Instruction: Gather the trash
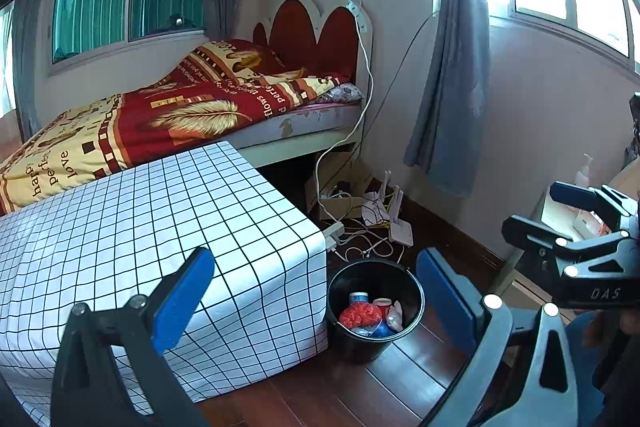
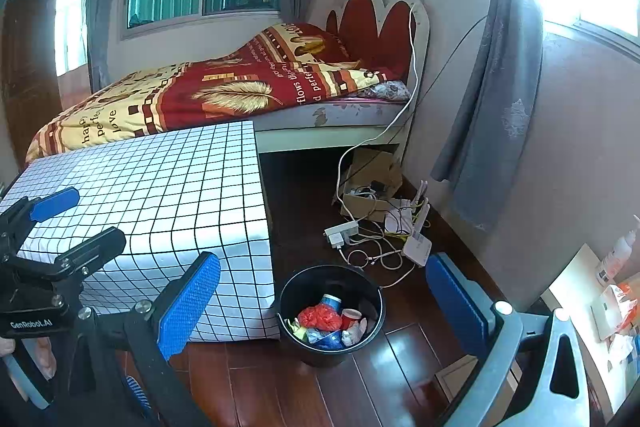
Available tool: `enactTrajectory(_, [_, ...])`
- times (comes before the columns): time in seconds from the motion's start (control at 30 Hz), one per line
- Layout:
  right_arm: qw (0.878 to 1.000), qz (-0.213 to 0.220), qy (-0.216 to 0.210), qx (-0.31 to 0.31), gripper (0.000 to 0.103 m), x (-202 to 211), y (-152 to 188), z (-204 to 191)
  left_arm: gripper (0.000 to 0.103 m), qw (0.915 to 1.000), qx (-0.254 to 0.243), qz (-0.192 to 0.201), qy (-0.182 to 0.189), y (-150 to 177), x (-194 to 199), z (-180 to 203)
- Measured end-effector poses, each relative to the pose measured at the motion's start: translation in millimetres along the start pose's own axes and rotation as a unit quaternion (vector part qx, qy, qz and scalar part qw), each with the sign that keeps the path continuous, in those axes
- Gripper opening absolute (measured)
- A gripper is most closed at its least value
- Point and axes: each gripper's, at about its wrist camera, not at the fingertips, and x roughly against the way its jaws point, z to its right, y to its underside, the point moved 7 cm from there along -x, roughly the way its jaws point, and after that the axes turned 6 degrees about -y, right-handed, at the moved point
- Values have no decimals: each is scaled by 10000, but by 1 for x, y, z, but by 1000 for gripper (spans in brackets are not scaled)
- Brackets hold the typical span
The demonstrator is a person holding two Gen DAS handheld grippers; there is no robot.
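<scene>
Left gripper (image 1: pixel 316 301): blue pads spread wide, nothing between them, raised over the wooden floor (image 1: pixel 320 395) with the bucket seen through the gap. It also shows at the left edge of the right wrist view (image 2: pixel 76 223), spread there too.
Counter (image 1: pixel 140 227): left of centre, draped in a white cloth with a black grid, top bare.
Bed (image 1: pixel 180 107): behind the counter, red and cream quilt, red scalloped headboard.
Black bucket (image 1: pixel 412 291): on the floor just beside the counter's right corner, upright. Trash (image 1: pixel 360 315) lies inside: a crumpled red bag, a red-and-white cup, blue and clear plastic scraps.
Power strip with white cables (image 2: pixel 340 233): on the floor beyond the bucket, near a cardboard box under the bed end.
Right gripper (image 2: pixel 322 301): blue pads spread wide, empty, above the bucket's near side.
</scene>
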Motion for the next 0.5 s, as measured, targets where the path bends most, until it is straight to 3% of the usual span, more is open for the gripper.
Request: enactTrajectory(0.5, [10000, -16, -18, -53, 103, -1, 6, 2, 102, 10000, -8, -17, 19, 2, 1, 2])
